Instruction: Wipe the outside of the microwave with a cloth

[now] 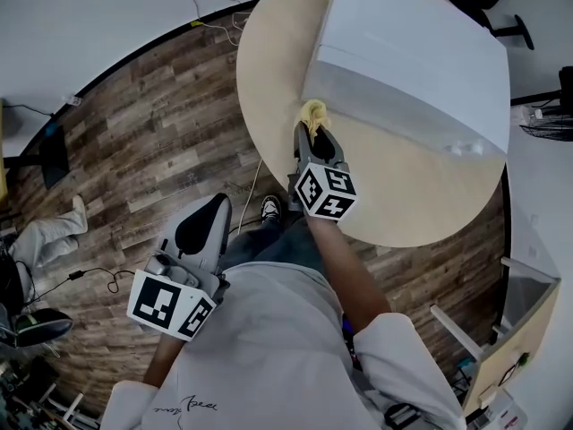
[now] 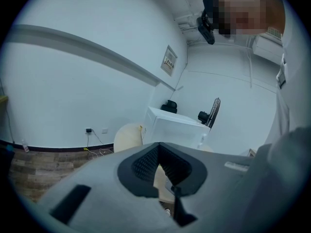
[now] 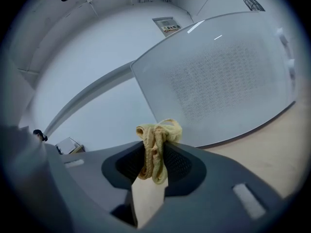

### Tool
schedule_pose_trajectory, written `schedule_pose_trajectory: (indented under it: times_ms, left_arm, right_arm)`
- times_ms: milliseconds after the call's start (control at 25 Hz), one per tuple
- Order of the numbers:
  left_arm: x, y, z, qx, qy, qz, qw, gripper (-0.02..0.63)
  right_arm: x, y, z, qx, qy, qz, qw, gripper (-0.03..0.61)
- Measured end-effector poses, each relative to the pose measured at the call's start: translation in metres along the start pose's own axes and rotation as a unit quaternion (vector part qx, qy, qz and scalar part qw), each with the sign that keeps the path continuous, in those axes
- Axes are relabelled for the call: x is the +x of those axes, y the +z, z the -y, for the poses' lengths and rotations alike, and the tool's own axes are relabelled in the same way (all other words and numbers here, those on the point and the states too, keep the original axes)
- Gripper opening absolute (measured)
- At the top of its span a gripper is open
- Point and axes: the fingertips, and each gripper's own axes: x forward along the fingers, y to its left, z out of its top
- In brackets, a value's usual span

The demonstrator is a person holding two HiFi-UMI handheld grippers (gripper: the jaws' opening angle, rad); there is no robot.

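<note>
A white microwave (image 1: 421, 52) stands on a round beige table (image 1: 269, 79). My right gripper (image 1: 313, 133) is shut on a bunched yellow cloth (image 1: 313, 113) just off the microwave's near left corner. In the right gripper view the cloth (image 3: 156, 142) sticks out past the jaws of the right gripper (image 3: 155, 152), close to the microwave's grey face with dotted mesh (image 3: 218, 81); I cannot tell whether they touch. My left gripper (image 1: 204, 224) hangs low by the person's hip over the floor, shut and holding nothing. From the left gripper (image 2: 159, 153) the microwave (image 2: 175, 126) shows far off.
Wood floor surrounds the table (image 2: 127, 135). Cables (image 1: 98, 280) and a black chair base (image 1: 36, 325) lie at lower left. A pedestal fan (image 2: 214, 111) stands behind the microwave. A wooden crate (image 1: 519, 330) sits at the right. The person's shoe (image 1: 270, 208) is by the table edge.
</note>
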Motion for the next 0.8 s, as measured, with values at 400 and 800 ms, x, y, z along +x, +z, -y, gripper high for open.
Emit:
schedule_pose_trajectory:
  times_ms: [400,800]
  left_arm:
    - [0.005,-0.003,0.012,0.021,-0.023,-0.005,0.9995,-0.006]
    - [0.016,-0.006,0.024,0.032,-0.039,-0.008,0.9987,-0.008]
  right_arm:
    - [-0.042,0.029,0.006,-0.025,0.012,0.014,1.0,0.123]
    - [-0.096,0.063,0.011,-0.048,0.02,0.026,0.998,0.123]
